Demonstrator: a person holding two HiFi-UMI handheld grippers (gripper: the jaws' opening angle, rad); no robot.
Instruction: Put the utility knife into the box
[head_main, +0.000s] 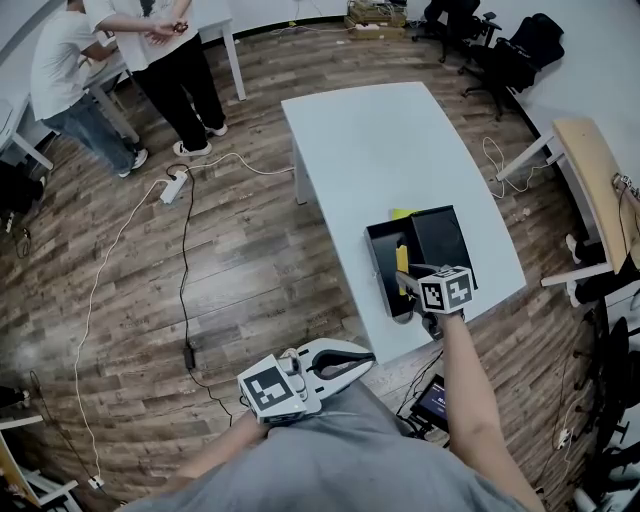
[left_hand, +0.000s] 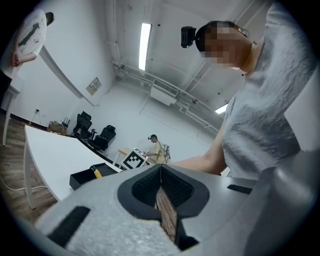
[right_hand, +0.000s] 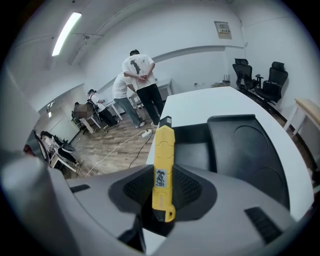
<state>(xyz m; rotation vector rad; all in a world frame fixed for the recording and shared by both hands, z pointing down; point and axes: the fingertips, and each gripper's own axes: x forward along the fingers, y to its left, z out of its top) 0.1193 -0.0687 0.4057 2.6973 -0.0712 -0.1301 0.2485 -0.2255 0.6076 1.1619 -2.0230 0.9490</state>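
A yellow utility knife (right_hand: 163, 170) is clamped between the pads of my right gripper (right_hand: 162, 194), its black tip pointing forward over the open black box (right_hand: 192, 145). The box's lid (right_hand: 250, 150) lies open to the right of it. In the head view the box (head_main: 385, 250) sits near the white table's (head_main: 380, 140) front edge, with the right gripper (head_main: 414, 290) and knife (head_main: 402, 258) just above it. My left gripper (head_main: 345, 362) stays low by the person's body, shut with nothing in it (left_hand: 161, 186).
A small yellow item (head_main: 402, 213) lies behind the box. Two people (head_main: 170, 60) stand at the far left near desks. A power strip (head_main: 170, 188) and cables run over the wood floor. Office chairs (head_main: 520, 50) and a wooden bench (head_main: 595, 170) stand at right.
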